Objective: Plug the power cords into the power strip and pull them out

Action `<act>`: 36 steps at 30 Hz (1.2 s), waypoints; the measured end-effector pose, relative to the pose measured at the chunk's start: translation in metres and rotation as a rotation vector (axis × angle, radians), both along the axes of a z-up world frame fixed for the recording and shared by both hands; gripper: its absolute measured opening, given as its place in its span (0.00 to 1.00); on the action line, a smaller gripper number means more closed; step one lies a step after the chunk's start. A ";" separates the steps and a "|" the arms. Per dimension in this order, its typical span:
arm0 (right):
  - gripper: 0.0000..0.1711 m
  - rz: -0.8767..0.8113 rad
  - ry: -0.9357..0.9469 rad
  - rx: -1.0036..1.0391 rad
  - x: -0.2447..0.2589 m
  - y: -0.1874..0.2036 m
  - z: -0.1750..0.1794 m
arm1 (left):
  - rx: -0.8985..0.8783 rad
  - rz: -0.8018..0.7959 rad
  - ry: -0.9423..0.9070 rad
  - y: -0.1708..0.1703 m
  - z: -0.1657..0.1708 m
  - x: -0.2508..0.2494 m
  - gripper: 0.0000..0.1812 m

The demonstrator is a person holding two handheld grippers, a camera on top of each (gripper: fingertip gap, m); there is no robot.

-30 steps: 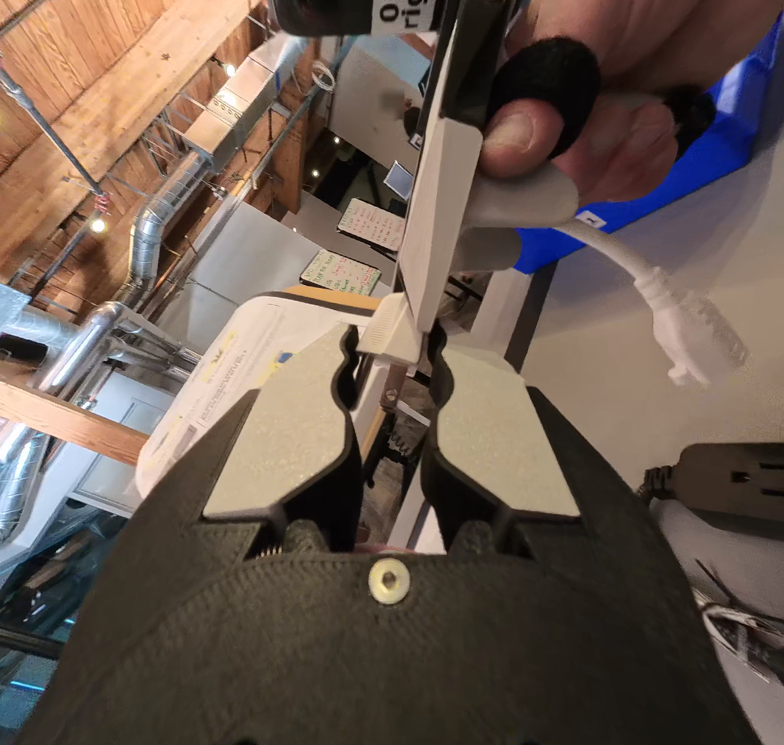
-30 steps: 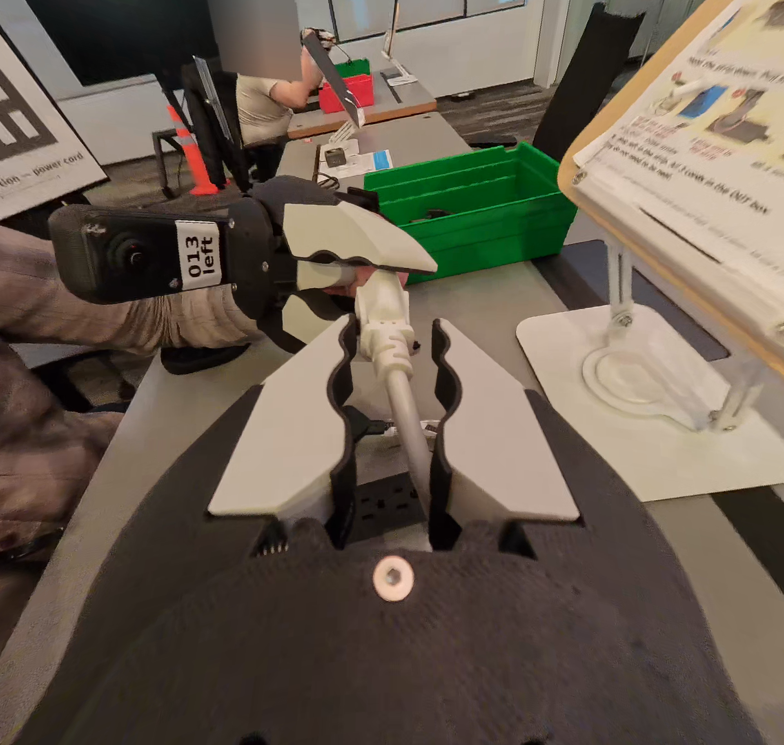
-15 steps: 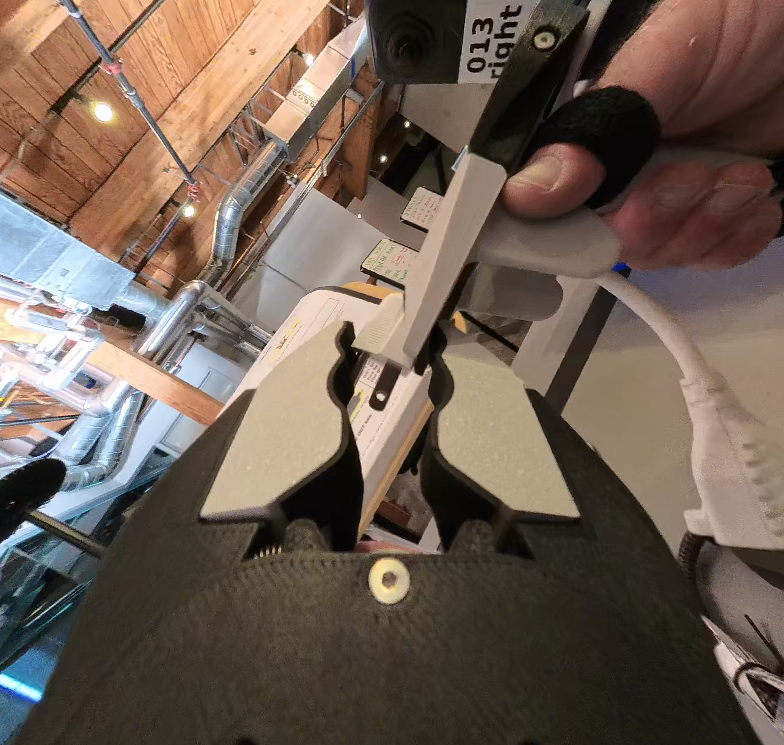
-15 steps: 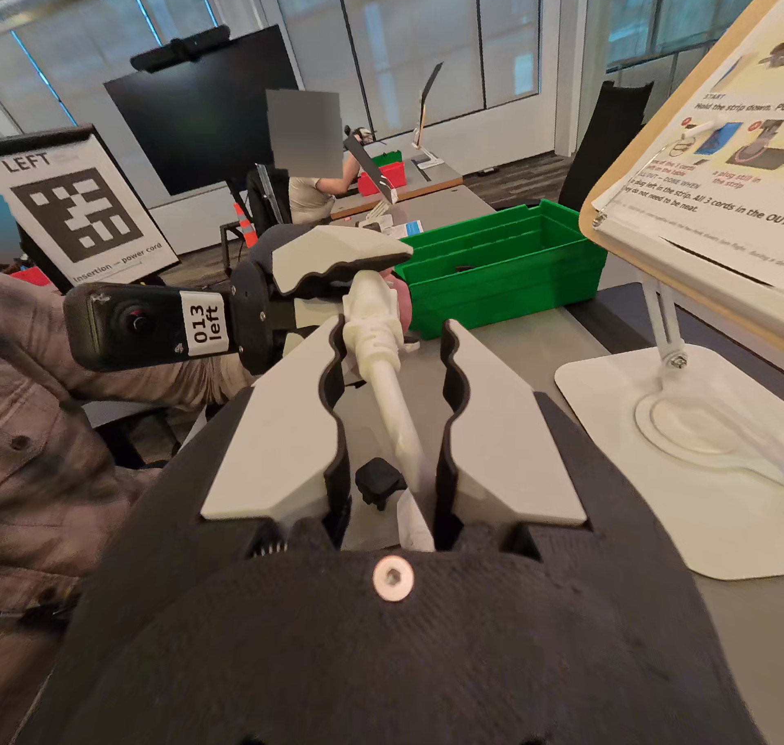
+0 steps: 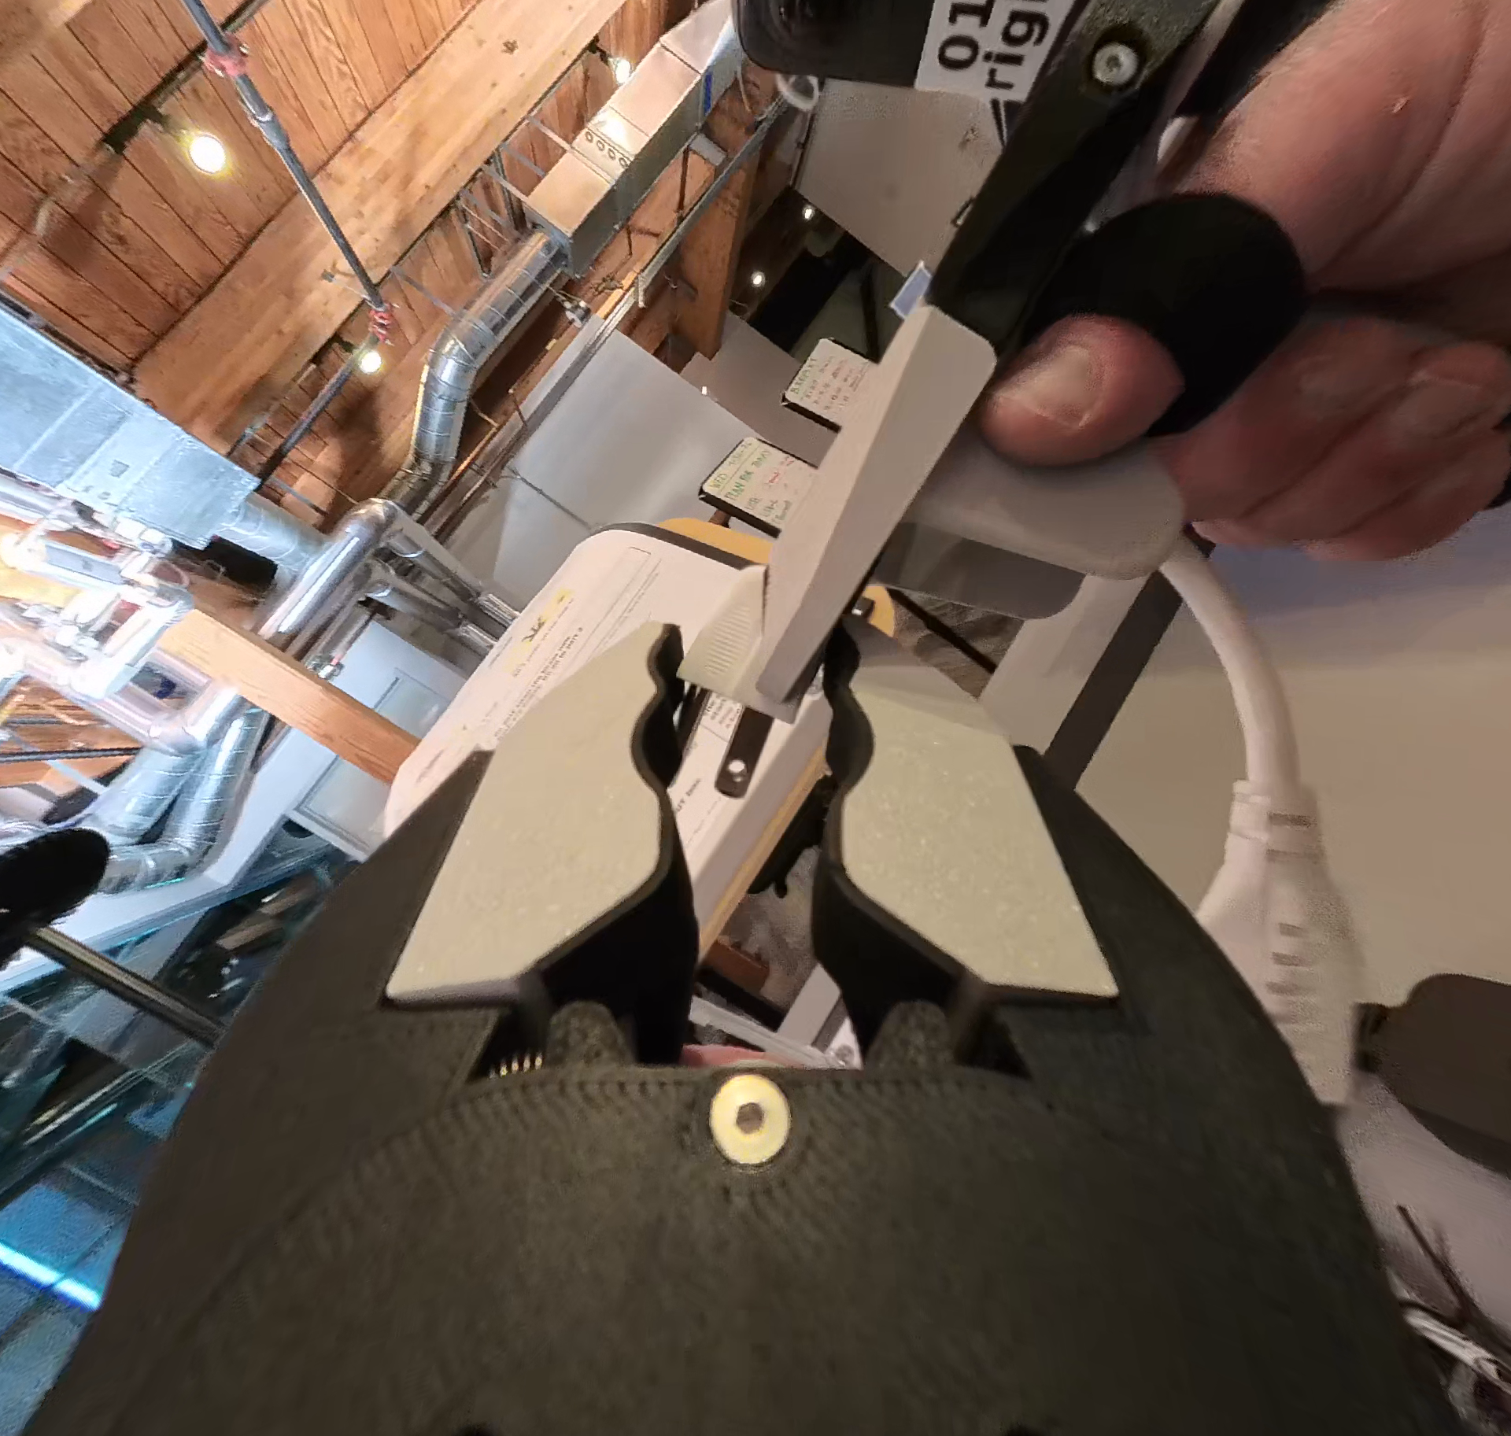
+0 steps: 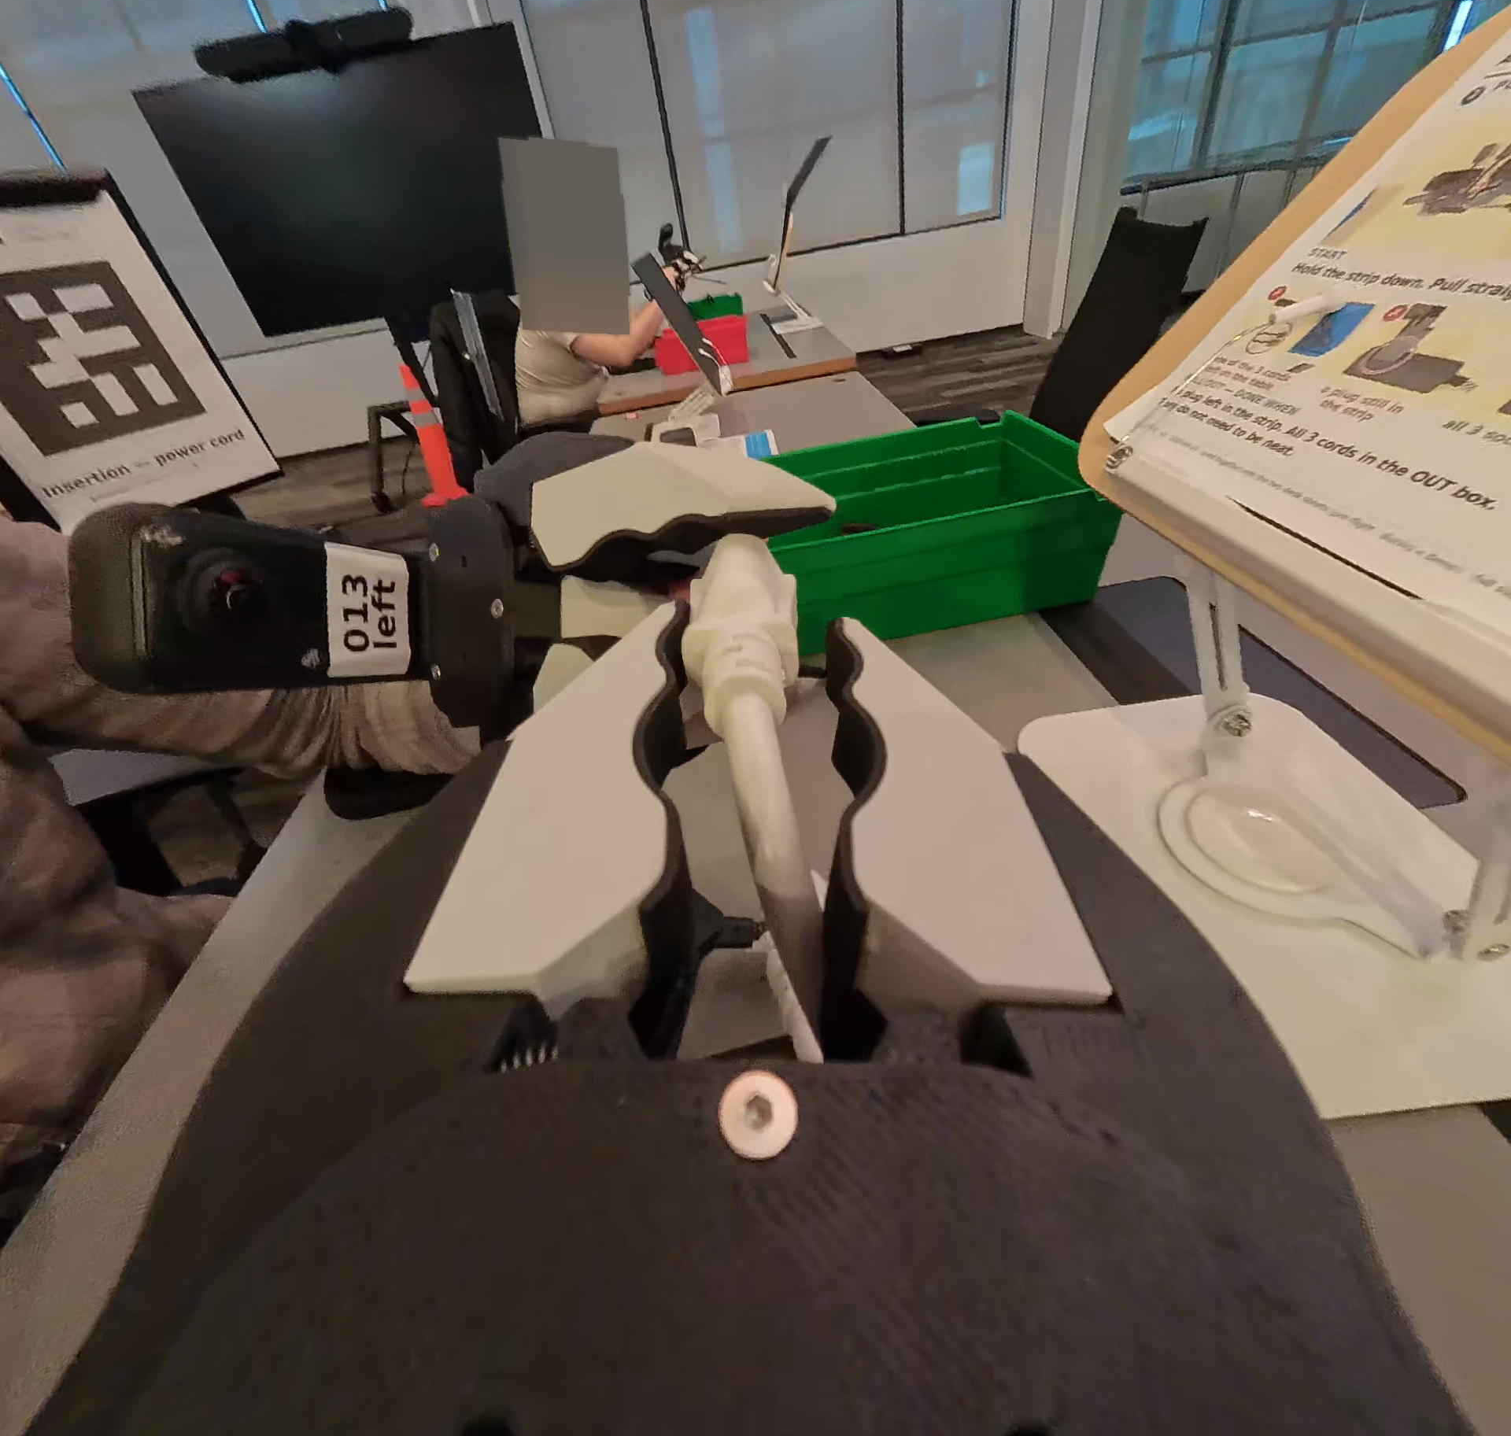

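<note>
A white power cord's plug sits between the tips of my right gripper, which is shut on it in the air above the grey table. The cord runs back through the jaws. My left gripper comes in from the left, and its upper finger lies over the plug's front. In the left wrist view its jaws close on the plug, prongs towards the camera. The cord's other end hangs at the right, by the black power strip.
A green bin stands on the table behind the grippers. A tilted instruction board on a white base fills the right. A person's sleeve is at the left. A sign and a seated person are farther back. The tips of both grippers are at nearly the same place.
Both grippers have risen together with the plug. The right wrist view has tilted up, so the power strip's sockets no longer show under it. The jaw gaps look unchanged.
</note>
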State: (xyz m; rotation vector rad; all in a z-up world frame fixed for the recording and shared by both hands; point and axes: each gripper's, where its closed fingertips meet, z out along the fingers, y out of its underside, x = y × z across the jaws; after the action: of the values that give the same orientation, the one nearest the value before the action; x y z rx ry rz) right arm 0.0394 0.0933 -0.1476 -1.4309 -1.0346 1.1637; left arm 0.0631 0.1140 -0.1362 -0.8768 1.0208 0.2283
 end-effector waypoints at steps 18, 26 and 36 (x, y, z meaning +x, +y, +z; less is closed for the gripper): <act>0.13 -0.014 -0.100 0.027 0.010 0.004 -0.008 | -0.092 -0.169 0.191 -0.004 -0.016 0.007 0.24; 0.13 -0.122 -0.126 0.052 0.049 0.023 0.003 | -0.453 -0.253 0.318 0.013 -0.049 -0.018 0.36; 0.13 -0.162 -0.146 0.046 0.067 0.033 0.001 | -0.953 -0.330 0.678 0.007 -0.195 -0.013 0.43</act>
State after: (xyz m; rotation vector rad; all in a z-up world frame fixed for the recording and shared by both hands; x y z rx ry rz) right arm 0.1065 0.1261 -0.1463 -1.5503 -1.0181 0.9255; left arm 0.0503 0.1212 -0.3313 -1.5052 1.9552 -0.3040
